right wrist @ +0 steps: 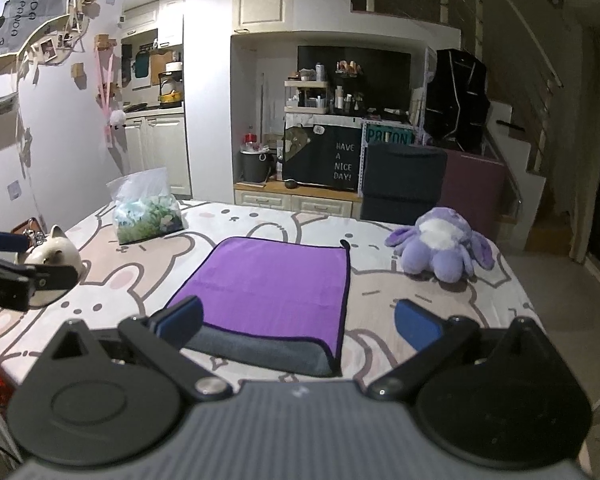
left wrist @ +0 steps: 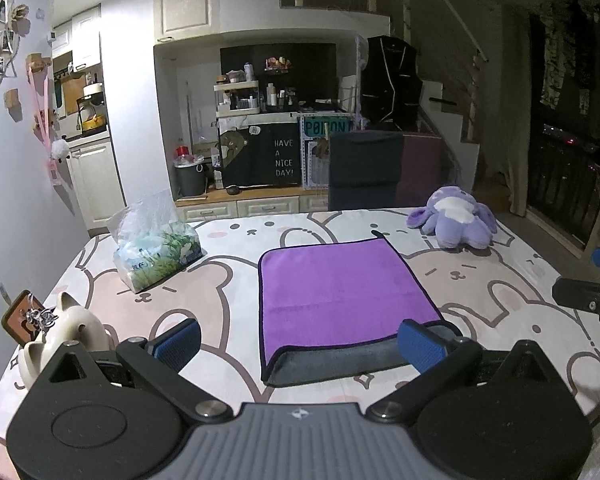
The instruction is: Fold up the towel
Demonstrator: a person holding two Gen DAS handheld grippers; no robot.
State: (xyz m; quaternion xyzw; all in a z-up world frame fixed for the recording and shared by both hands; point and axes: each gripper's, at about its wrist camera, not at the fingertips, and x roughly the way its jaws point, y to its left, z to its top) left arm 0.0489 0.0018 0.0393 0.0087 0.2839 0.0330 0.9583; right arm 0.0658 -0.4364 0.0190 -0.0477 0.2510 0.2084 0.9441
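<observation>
A purple towel (left wrist: 340, 296) with a grey underside lies folded flat on the bunny-print tablecloth (left wrist: 500, 292), its grey fold edge toward me. It also shows in the right wrist view (right wrist: 276, 288). My left gripper (left wrist: 300, 346) is open and empty, hovering just before the towel's near edge. My right gripper (right wrist: 298, 326) is open and empty, also just before the near edge. The right gripper shows at the right edge of the left wrist view (left wrist: 596, 300); the left gripper shows at the left edge of the right wrist view (right wrist: 16, 276).
A tissue pack (left wrist: 158, 248) in plastic stands at the back left. A white cat figurine (left wrist: 66, 332) and a small wooden tag sit at the left edge. A purple plush toy (left wrist: 456, 216) lies at the back right. A dark chair (left wrist: 364, 168) stands behind the table.
</observation>
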